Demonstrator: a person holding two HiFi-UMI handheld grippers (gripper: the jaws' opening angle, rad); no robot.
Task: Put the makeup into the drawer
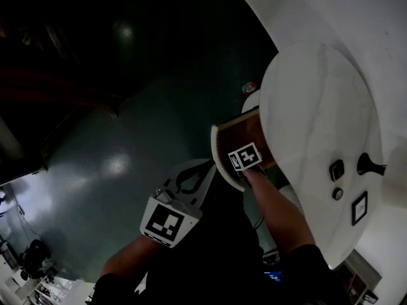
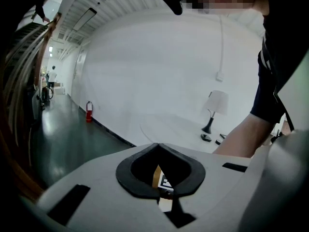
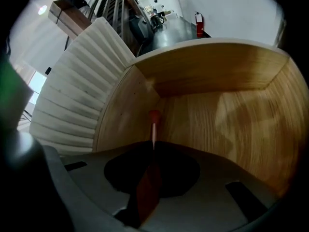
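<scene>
Now | right gripper (image 3: 153,146): we pinch a red-tipped makeup stick (image 3: 154,127), long axis straight out from the jaws, tip above drawer (image 3: 227,124) floor near a side wall | left gripper (image 2: 158,147): pressed together, empty.

Shiny dark green floor (image 1: 108,164) catching the ceiling lights. Plain white wall (image 2: 159,66), red fire extinguisher (image 2: 89,111) at its foot. Round white worktop (image 1: 318,126) with a little lamp (image 2: 217,102).
</scene>
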